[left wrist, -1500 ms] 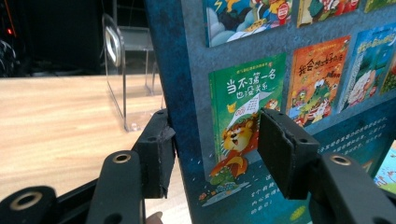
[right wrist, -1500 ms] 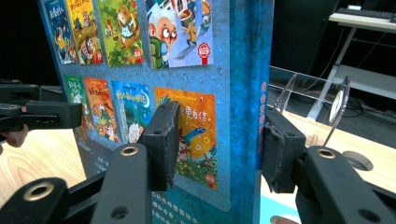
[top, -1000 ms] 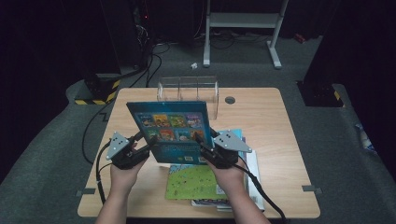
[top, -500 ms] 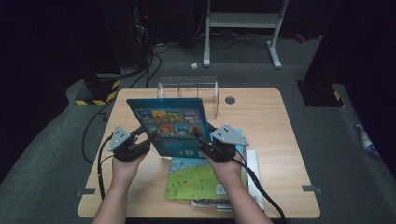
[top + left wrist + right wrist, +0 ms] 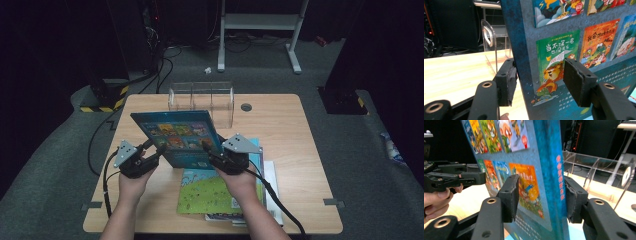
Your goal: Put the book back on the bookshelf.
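1. Spreading under everything, the wooden counter point(image 5: 280, 125) stands on grey carpet in a dark room, with a clear acrylic rack point(image 5: 202, 100) at its far edge.
2. Picture books point(image 5: 210, 192) lie stacked near the front edge.
3. Held tilted above the counter, the blue book point(image 5: 177, 135) sits between both sets of jaws.
4. The right gripper point(image 5: 216, 156) straddles its spine edge, jaws half wide and just opening; whether the pads press, I cannot tell.
5. The left gripper point(image 5: 156, 151) brackets the opposite edge, one pad clearly off the cover.
6. Since a second ago, the book leans flatter.
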`<state>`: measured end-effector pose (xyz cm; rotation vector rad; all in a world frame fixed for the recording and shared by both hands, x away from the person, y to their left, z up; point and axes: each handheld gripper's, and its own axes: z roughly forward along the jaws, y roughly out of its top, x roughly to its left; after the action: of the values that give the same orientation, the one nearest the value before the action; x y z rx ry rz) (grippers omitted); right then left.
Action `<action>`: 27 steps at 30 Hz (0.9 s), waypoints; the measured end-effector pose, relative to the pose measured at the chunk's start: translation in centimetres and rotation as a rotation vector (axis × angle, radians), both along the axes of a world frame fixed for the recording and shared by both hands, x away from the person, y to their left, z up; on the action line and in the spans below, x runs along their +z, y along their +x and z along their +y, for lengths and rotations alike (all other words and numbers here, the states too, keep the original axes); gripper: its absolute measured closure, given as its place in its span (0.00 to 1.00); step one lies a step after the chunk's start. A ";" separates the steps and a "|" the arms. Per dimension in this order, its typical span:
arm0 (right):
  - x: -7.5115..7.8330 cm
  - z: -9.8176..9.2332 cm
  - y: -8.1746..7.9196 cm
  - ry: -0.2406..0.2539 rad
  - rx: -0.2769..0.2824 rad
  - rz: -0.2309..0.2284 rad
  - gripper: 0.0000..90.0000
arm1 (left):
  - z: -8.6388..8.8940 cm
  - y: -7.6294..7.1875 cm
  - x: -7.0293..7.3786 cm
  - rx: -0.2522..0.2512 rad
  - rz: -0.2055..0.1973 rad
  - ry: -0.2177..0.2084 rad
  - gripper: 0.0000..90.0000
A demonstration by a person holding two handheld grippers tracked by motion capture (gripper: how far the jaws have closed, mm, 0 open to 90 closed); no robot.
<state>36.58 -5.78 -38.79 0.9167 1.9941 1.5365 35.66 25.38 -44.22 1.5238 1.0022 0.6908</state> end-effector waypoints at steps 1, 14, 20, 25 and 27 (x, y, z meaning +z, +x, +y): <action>-0.1 0.0 0.1 0.005 0.003 0.004 0.57 | 0.0 0.0 0.0 0.004 0.001 0.001 0.50; -1.1 -1.1 -0.7 0.037 0.198 -0.039 0.90 | 0.5 0.1 -0.1 0.070 0.013 -0.021 0.55; -1.8 -2.0 -1.2 0.070 0.172 -0.034 0.90 | 1.0 -0.4 0.0 0.077 0.034 -0.013 0.50; -1.7 -1.6 -2.1 0.034 0.161 -0.082 0.90 | -0.2 -1.3 0.7 0.045 0.031 0.002 0.39; -1.7 -1.4 -2.3 0.032 0.151 -0.087 0.91 | -1.0 -1.8 1.1 0.022 0.012 0.012 0.38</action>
<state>34.23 -7.17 -40.47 0.7131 2.0215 1.6643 33.84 24.38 -43.10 1.5312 1.0269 0.7049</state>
